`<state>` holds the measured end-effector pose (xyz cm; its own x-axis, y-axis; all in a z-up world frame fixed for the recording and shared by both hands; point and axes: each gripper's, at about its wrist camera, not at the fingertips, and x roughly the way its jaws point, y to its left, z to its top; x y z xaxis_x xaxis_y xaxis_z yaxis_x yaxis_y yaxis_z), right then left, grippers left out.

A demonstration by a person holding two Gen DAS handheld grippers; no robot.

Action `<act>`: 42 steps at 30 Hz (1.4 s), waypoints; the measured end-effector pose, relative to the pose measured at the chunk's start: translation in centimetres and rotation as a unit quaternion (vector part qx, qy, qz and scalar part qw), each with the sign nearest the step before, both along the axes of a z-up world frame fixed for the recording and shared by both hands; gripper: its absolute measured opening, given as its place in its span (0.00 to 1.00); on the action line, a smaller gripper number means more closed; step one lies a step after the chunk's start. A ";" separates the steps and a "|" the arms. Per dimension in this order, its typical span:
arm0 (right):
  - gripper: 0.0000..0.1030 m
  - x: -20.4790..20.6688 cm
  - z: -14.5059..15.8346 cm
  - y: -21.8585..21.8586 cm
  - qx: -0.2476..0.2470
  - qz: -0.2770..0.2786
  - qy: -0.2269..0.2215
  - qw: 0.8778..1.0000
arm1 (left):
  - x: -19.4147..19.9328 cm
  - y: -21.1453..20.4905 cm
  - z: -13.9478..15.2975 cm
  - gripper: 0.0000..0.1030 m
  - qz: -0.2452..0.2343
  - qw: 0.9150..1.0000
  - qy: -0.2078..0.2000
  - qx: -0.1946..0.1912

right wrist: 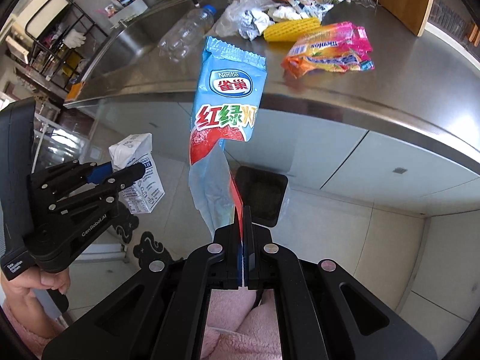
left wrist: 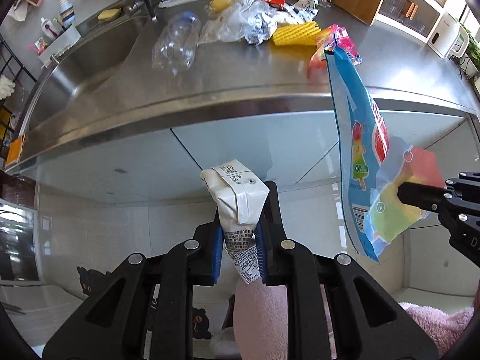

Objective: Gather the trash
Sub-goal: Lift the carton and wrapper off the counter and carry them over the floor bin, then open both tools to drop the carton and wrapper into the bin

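Two hand-held grippers hang in front of a steel counter (left wrist: 210,96), both off its front edge and pointing steeply down. The left gripper (left wrist: 238,240) is nearly closed, its blue pads clamping a crumpled white drink carton (left wrist: 237,198). The right gripper (right wrist: 242,234) is fully closed, pinching the corner of a blue ice-lolly wrapper (right wrist: 229,90) that stands up above it. Below the counter edge, just past the right gripper, sits a black bin (right wrist: 261,193). On the counter lie a clear plastic bottle (right wrist: 187,34), a pink-orange snack wrapper (right wrist: 328,49) and crumpled plastic.
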<state>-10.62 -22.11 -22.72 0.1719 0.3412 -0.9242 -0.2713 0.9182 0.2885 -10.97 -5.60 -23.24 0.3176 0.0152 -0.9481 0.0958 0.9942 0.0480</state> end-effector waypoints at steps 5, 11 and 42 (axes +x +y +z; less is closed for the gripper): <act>0.02 -0.1 -6.3 1.0 0.028 -0.010 0.035 0.999 | -0.4 1.4 -4.9 0.17 0.014 0.999 0.027 -0.019; 0.02 0.4 -15.0 3.0 0.029 -0.034 0.072 0.996 | 1.0 3.9 -11.3 0.17 0.027 0.997 0.046 -0.050; 0.41 5.2 -36.0 8.7 -0.036 -0.079 0.118 0.989 | 8.8 5.1 -33.4 0.50 0.044 0.978 0.168 -0.119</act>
